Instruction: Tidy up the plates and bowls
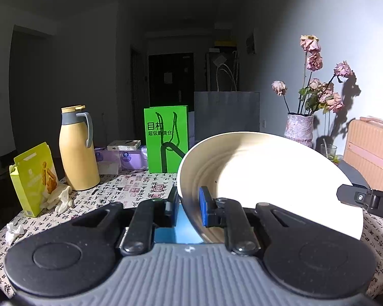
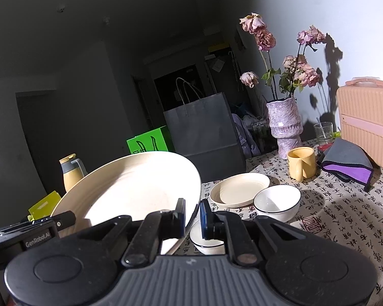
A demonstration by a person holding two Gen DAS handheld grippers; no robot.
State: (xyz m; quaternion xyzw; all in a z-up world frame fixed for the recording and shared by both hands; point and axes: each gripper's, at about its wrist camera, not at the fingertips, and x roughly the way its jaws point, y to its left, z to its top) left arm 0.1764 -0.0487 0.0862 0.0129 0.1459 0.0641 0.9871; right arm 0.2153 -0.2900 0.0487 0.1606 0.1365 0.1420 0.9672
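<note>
**Both Grippers Clamped on One Large Cream Plate**

The left gripper [image 1: 189,207] had its blue-padded jaws pinched on the left rim of a large, round, cream-coloured ceramic plate [image 1: 268,178], one pad inside the ribbed wall and the other outside it. The right gripper [image 2: 192,216] was closed on the opposite rim of the same plate [image 2: 130,191], again with a pad on each face. The plate was held tilted and lifted off the table (its underside was hidden, so how far clear could not be told). From the left wrist view, the tip of the right gripper showed at the plate's far edge.

Beneath lay a white tablecloth printed with black calligraphy [image 2: 344,216]. On it, to the right of the held plate, rested a smaller cream plate [image 2: 240,190], and just beside that a white bowl with a dark rim [image 2: 277,202]. A second white dark-rimmed bowl [image 2: 208,242] sat directly under the right gripper's fingers.

Farther back stood a yellow mug [image 2: 301,163], a folded grey-and-purple cloth [image 2: 347,165], a mottled lilac vase of dried pink roses [image 2: 284,130], a pink ribbed case [image 2: 367,125], a dark grey paper bag [image 2: 204,130], a bright green paper bag [image 1: 167,137] and a tan thermos jug with a grey handle [image 1: 76,150].
</note>
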